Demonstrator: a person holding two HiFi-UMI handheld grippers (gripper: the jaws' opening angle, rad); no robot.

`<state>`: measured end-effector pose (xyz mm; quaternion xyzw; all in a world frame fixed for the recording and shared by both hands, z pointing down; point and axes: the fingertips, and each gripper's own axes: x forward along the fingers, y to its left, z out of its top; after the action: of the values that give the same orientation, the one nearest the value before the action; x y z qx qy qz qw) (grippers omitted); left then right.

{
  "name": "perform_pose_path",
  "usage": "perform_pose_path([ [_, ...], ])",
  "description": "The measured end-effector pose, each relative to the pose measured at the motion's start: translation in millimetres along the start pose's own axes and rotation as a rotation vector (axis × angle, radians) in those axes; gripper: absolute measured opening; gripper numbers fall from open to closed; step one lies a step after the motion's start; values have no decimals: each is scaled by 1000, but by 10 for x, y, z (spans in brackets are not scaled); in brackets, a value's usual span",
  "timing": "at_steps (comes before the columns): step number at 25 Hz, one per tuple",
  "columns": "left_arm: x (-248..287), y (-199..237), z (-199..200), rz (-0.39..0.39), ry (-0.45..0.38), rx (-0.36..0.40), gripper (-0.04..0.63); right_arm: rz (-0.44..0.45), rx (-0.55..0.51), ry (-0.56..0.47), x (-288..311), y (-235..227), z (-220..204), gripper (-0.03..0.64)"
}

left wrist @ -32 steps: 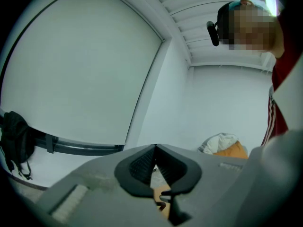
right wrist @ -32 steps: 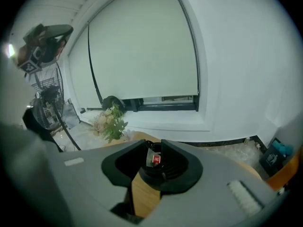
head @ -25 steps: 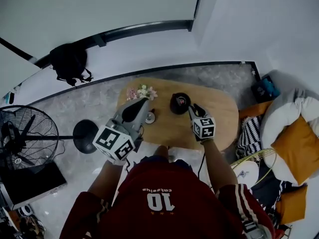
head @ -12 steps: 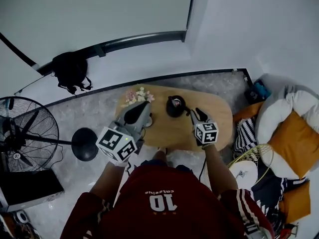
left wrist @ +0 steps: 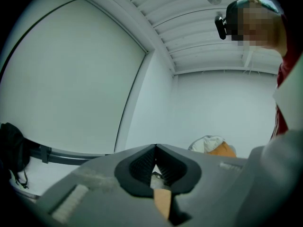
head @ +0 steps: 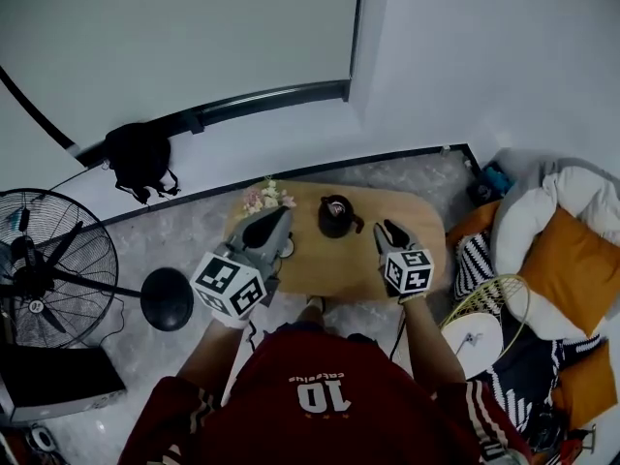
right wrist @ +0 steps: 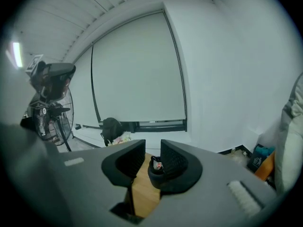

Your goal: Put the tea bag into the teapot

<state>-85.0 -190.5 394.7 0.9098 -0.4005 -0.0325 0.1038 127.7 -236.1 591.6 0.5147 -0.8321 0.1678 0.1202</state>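
Observation:
The black teapot [head: 335,216] stands at the back of the small wooden table [head: 339,260]. In the right gripper view the teapot [right wrist: 156,168] shows between the jaws, with a small white and red thing at its mouth, perhaps the tea bag's tag. My right gripper [head: 386,227] hovers to the right of the pot, apart from it, jaws open with nothing between them [right wrist: 152,148]. My left gripper [head: 283,214] hangs over the table's left part, tilted up toward the wall. Its jaws meet at the tips [left wrist: 155,148] and nothing shows clamped there.
A bunch of pale flowers [head: 267,199] lies at the table's back left, a small white dish [head: 289,248] beside my left gripper. A standing fan [head: 44,279] and black bag [head: 140,153] are on the left; orange and white cushions [head: 572,260] on the right.
The head view has drawn back and up, so the table looks smaller. My right gripper has moved away from the teapot to the right. The left gripper stays shut.

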Motion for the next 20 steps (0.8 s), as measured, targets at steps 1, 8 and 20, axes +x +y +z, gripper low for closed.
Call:
perform_pose_path([
  [1,-2,-26,7,-3,-2,2,2,5,2,-15,-67,25,74,91],
  [8,2,-184,65,-21,-16,15,3,39,-16,-106,-511,323,629,86],
  [20,-44,-395,109,-30,-34,27,2,137,-27,-268,-1092,926,1382,31],
])
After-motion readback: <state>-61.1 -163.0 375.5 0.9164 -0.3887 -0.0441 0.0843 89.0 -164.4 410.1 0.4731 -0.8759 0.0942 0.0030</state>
